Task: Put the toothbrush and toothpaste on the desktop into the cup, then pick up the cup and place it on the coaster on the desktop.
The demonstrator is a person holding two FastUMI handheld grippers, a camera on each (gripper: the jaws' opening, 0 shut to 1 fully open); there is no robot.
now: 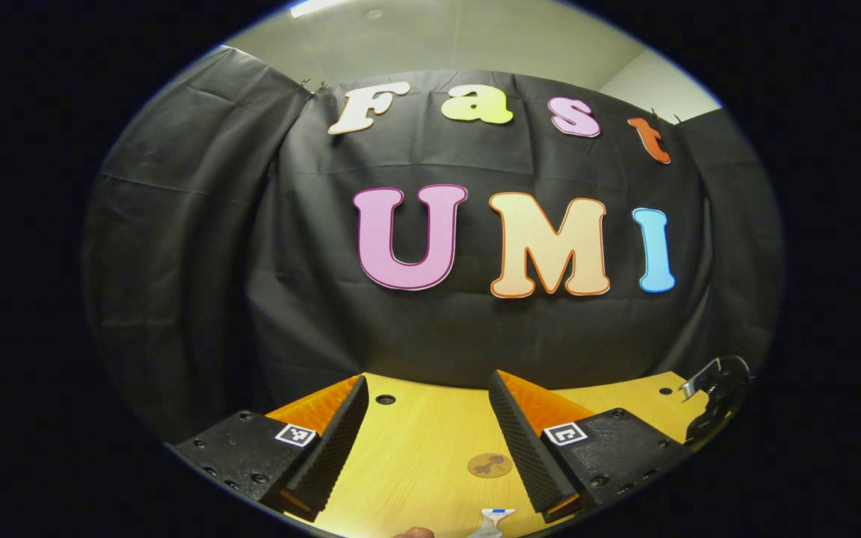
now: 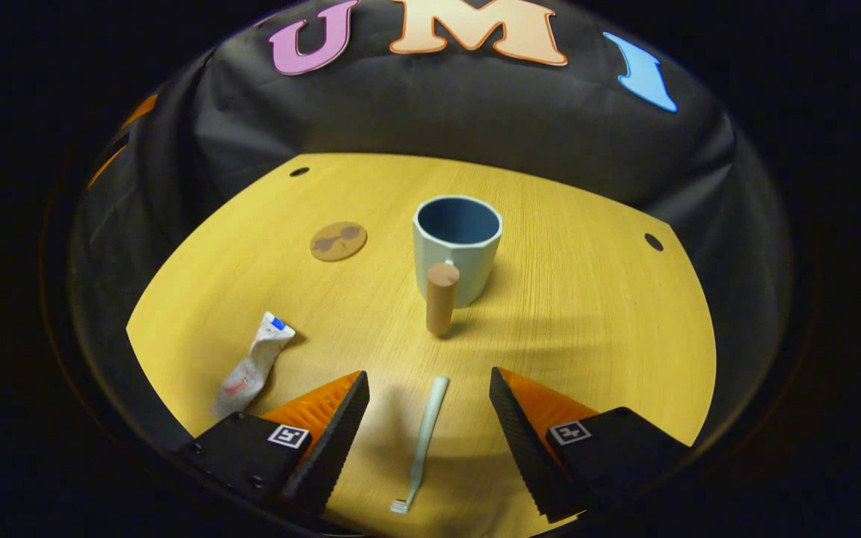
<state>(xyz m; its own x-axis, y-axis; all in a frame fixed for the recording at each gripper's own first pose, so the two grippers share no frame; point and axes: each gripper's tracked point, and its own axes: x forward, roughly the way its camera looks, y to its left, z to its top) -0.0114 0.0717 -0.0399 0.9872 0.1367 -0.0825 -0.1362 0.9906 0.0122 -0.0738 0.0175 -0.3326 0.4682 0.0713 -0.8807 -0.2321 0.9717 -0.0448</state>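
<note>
In the right gripper view a pale blue cup (image 2: 457, 246) with a wooden handle (image 2: 442, 297) stands upright mid-table. A pale toothbrush (image 2: 423, 441) lies flat on the desktop between the fingers of my open right gripper (image 2: 428, 437), bristles toward the camera; the fingers stand apart on either side of it. A crumpled white toothpaste tube (image 2: 251, 366) lies to the left. A round brown coaster (image 2: 338, 240) sits left of the cup. In the left gripper view my left gripper (image 1: 430, 441) is open above the table, with the coaster (image 1: 489, 465) and the toothpaste tube's end (image 1: 492, 521) below it.
The wooden table (image 2: 587, 314) is round-edged with small holes near its rim (image 2: 653, 241). The black cloth wall rises close behind it. In the left gripper view the other gripper's body (image 1: 714, 388) shows at the far right.
</note>
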